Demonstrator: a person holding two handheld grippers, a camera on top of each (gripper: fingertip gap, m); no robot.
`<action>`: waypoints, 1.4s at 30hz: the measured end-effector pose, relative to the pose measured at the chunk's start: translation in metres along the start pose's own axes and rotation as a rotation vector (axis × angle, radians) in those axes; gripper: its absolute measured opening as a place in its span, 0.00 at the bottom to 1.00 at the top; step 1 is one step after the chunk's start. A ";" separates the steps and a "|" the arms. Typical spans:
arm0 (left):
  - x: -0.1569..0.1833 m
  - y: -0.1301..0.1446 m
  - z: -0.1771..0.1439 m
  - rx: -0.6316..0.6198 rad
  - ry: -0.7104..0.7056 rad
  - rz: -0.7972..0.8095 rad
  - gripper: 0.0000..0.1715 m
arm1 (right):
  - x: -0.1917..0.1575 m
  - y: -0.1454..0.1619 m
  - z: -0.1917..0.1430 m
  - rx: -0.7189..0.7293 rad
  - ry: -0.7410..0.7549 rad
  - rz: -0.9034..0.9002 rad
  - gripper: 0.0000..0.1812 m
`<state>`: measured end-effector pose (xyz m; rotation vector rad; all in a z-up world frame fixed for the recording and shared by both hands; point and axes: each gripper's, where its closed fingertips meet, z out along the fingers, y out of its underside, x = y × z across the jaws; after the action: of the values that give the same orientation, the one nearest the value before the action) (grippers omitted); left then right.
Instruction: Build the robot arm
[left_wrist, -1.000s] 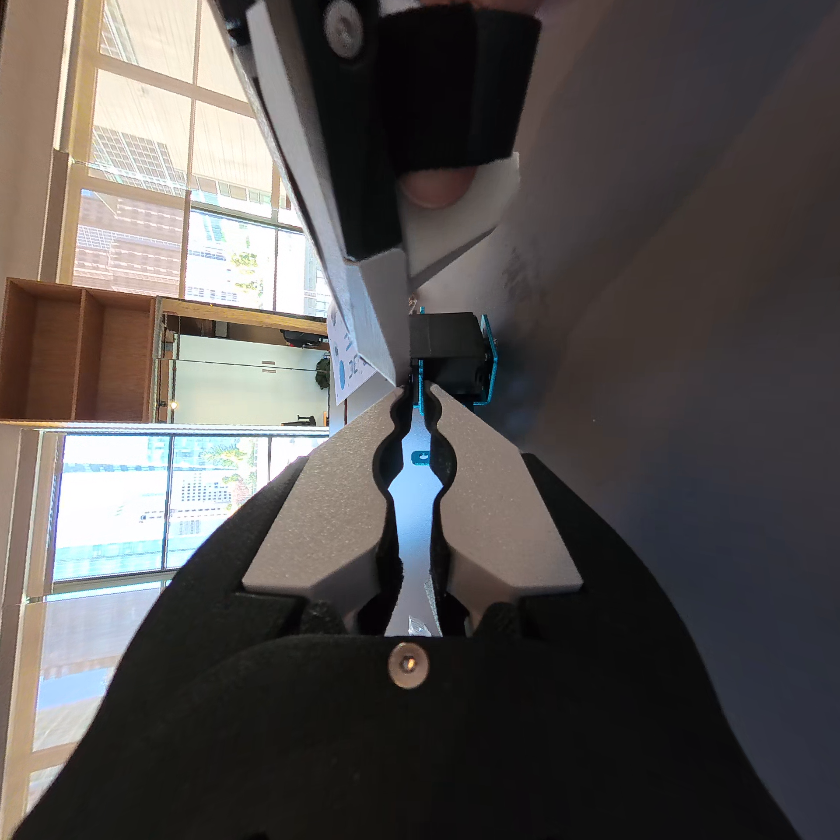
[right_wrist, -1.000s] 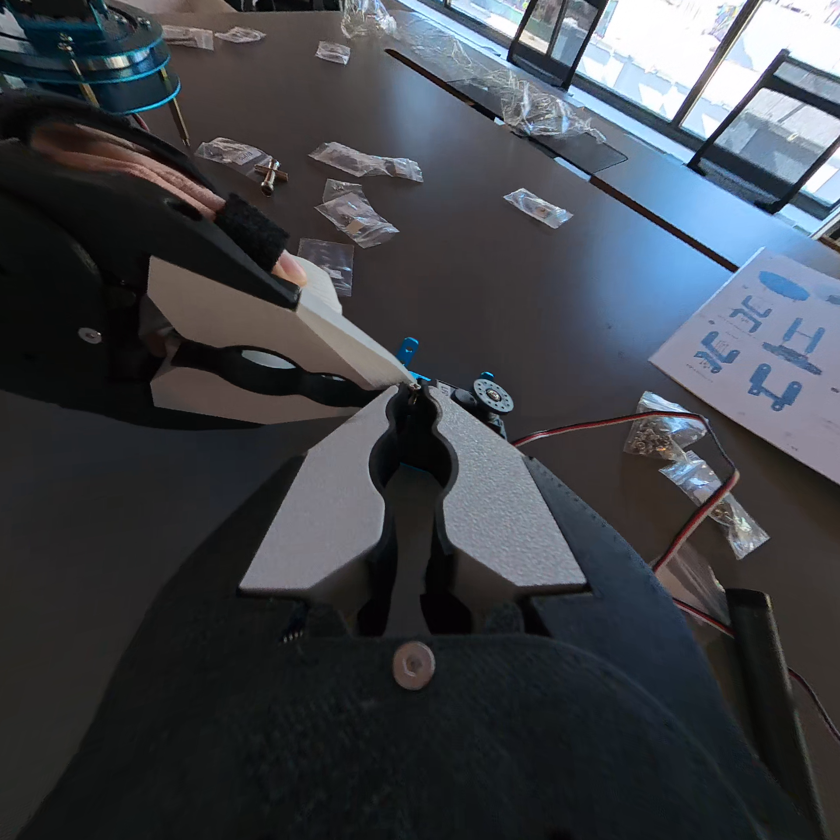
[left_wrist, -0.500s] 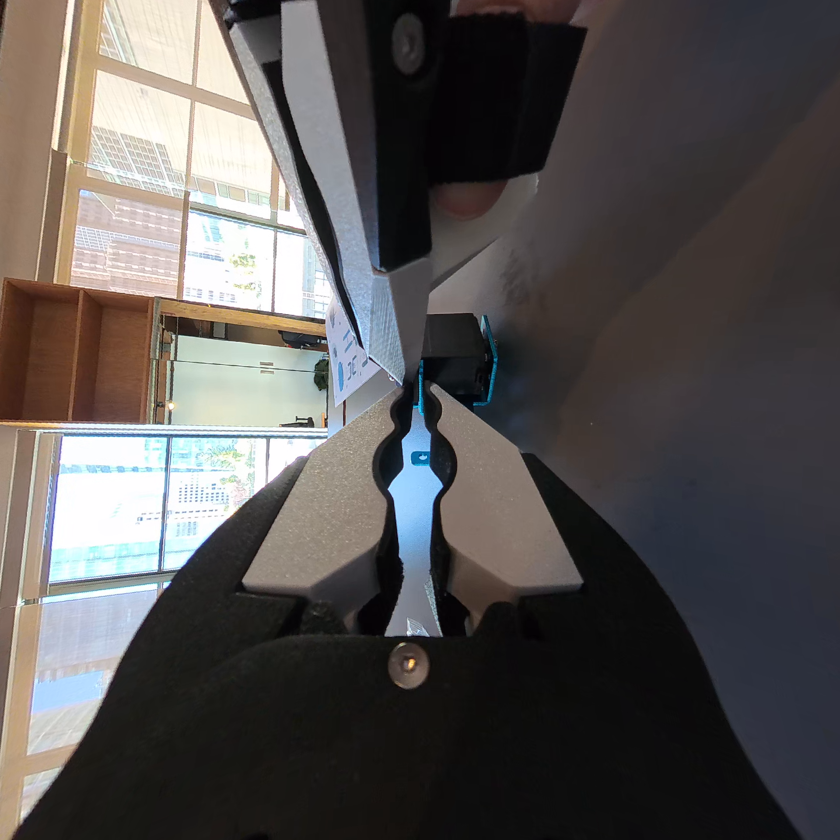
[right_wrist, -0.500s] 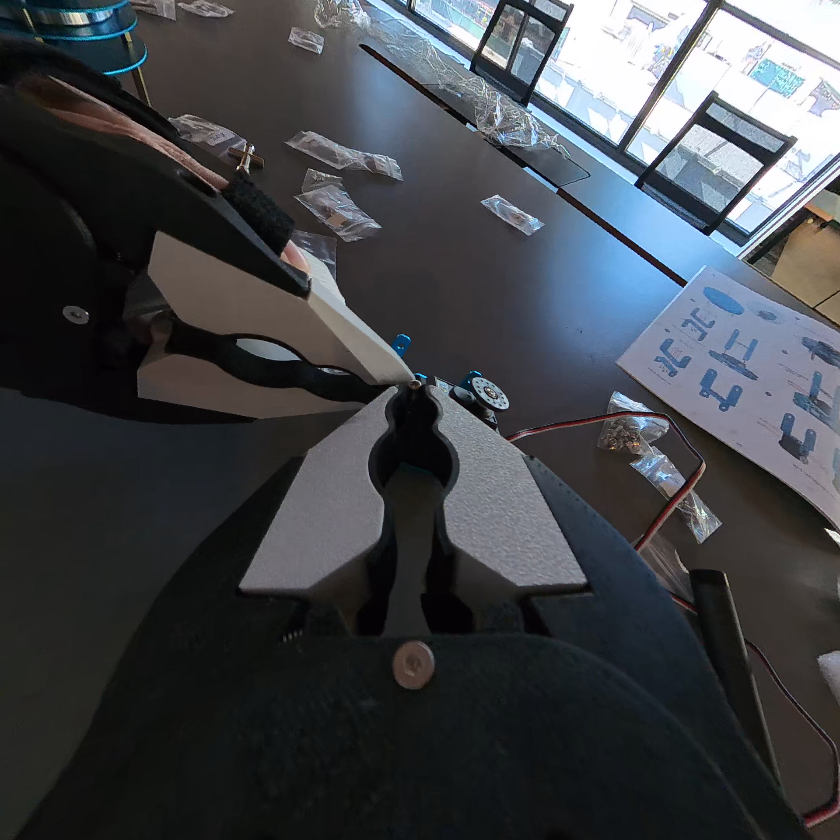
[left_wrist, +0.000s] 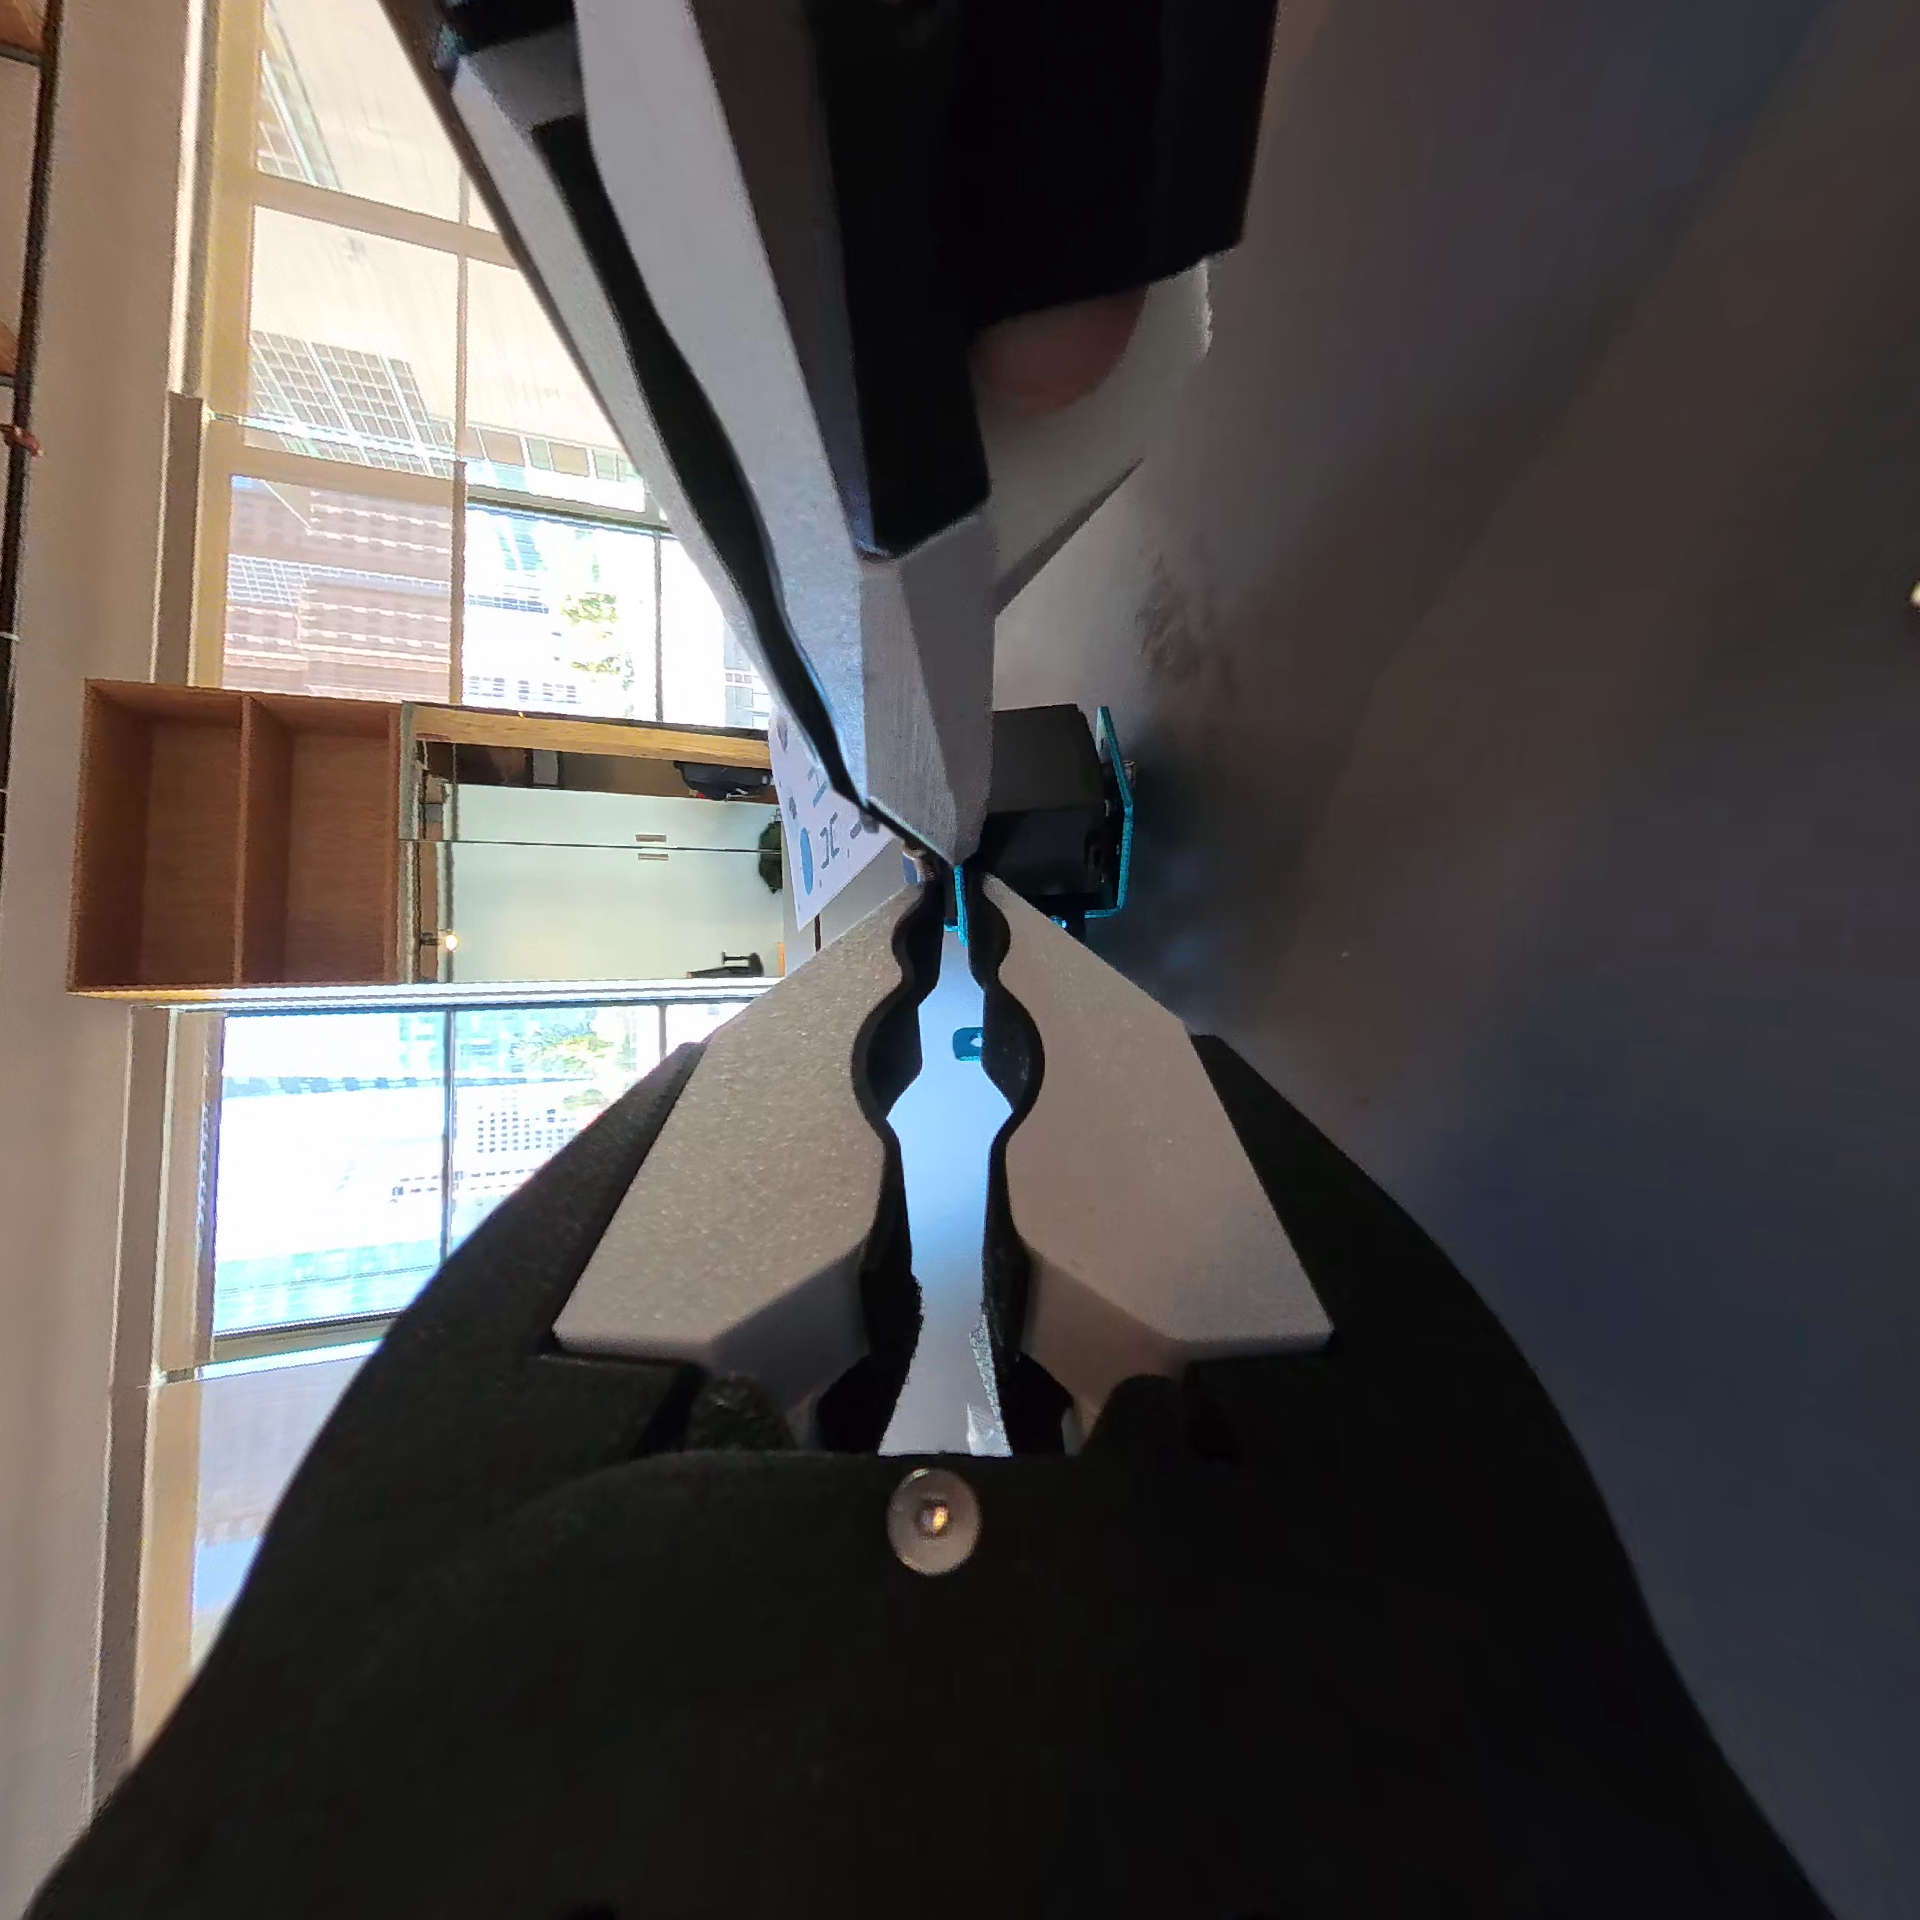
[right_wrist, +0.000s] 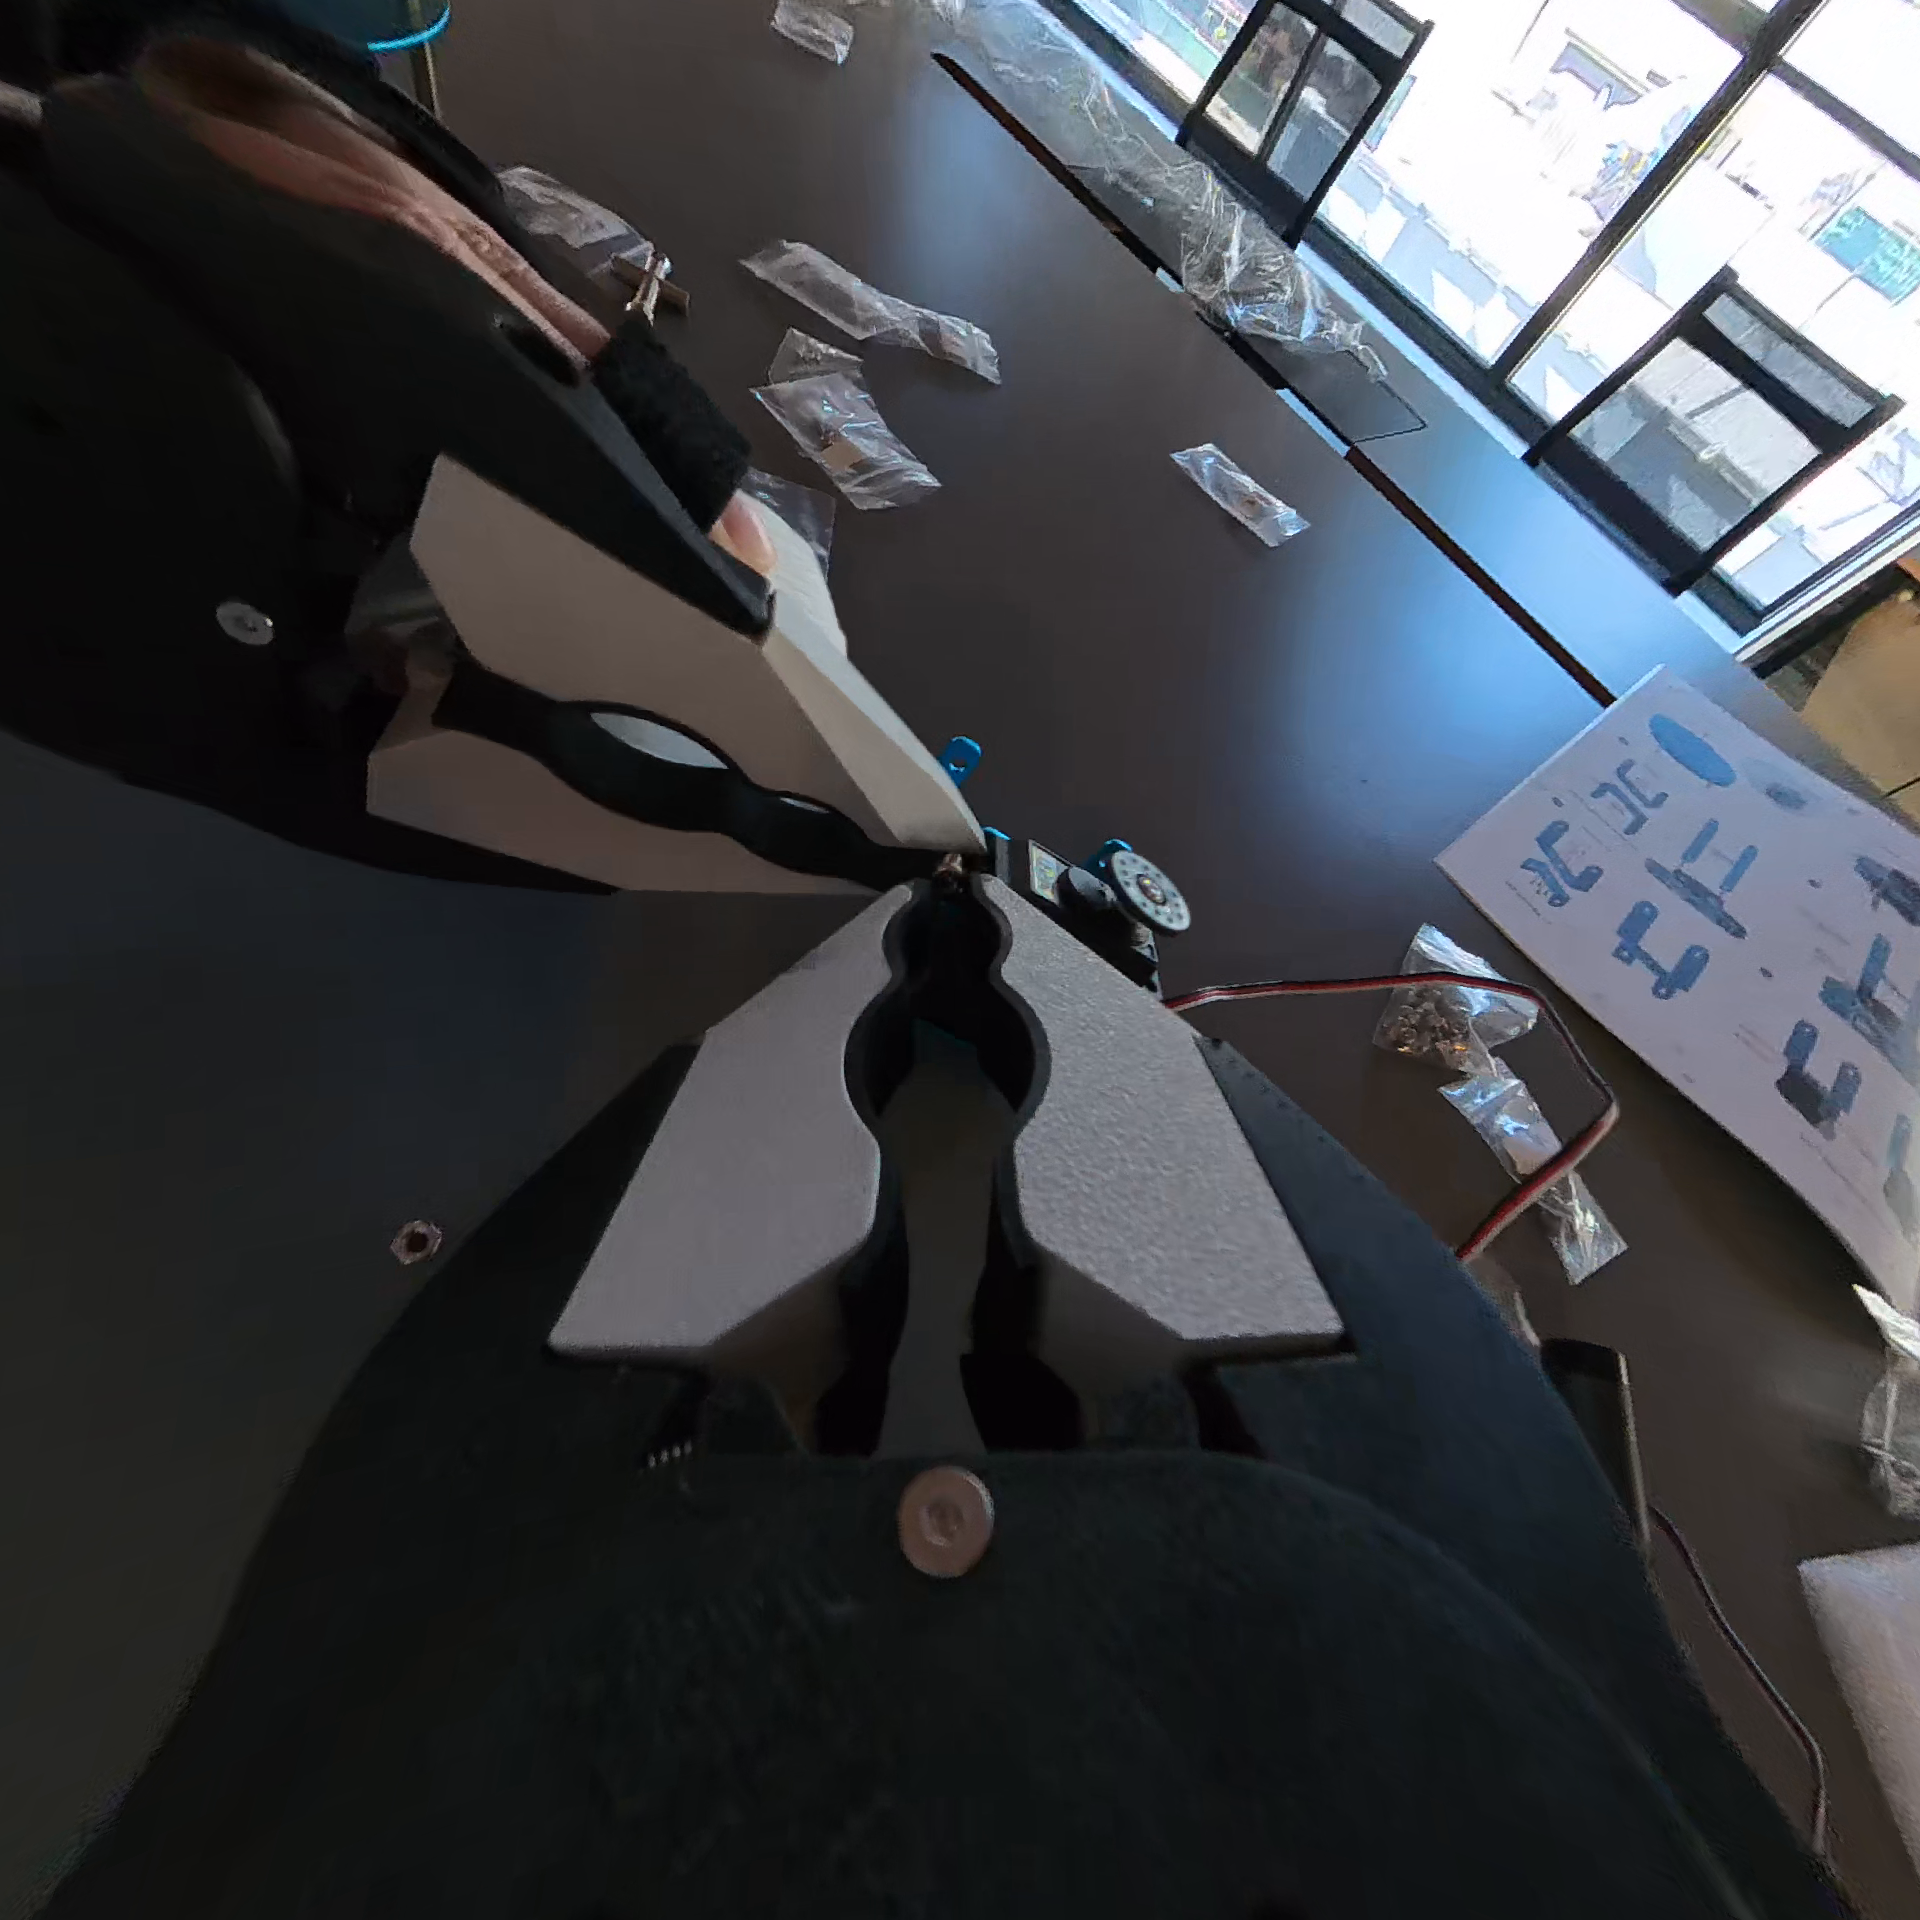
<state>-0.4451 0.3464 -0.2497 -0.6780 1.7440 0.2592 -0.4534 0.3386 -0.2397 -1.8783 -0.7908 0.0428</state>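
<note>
My left gripper (left_wrist: 961, 896) is shut on the thin edge of a blue metal bracket (left_wrist: 958, 906). The bracket is fixed to a black servo (left_wrist: 1039, 790) just beyond the tips. My right gripper (right_wrist: 950, 883) is shut on a small metal screw (right_wrist: 948, 864) and holds it against the bracket beside the left gripper's tips (right_wrist: 925, 854). The servo (right_wrist: 1101, 914) has a round black horn (right_wrist: 1143, 888) and rests on the dark table (right_wrist: 1195, 499). In the left wrist view the right gripper (left_wrist: 935, 844) comes down from above, with the screw (left_wrist: 914, 858) at its tip.
Several clear bags of small parts (right_wrist: 847, 431) lie on the table. A red, black and white servo wire (right_wrist: 1558, 1143) runs right, past a printed sheet with blue drawings (right_wrist: 1714, 935). A loose nut (right_wrist: 416, 1238) lies at the left. White foam (right_wrist: 1870, 1683) sits at the right edge. Left and right tips are no more than a few centimetres apart.
The right gripper has rolled and shifted slightly while its tips stay at the bracket. The left gripper has kept its hold on the bracket. Both stay shut.
</note>
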 end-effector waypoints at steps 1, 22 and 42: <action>0.000 0.000 0.000 0.000 -0.003 0.005 0.02 | 0.000 0.000 0.000 0.000 0.005 -0.005 0.04; 0.001 -0.006 -0.003 0.007 -0.025 0.059 0.02 | -0.002 0.005 -0.005 -0.234 -0.154 -0.053 0.03; 0.001 -0.001 -0.004 0.007 -0.016 0.024 0.02 | -0.019 0.026 -0.030 -0.435 -0.511 -0.106 0.06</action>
<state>-0.4477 0.3432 -0.2498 -0.6486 1.7377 0.2739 -0.4445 0.2979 -0.2539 -2.2664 -1.3315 0.3163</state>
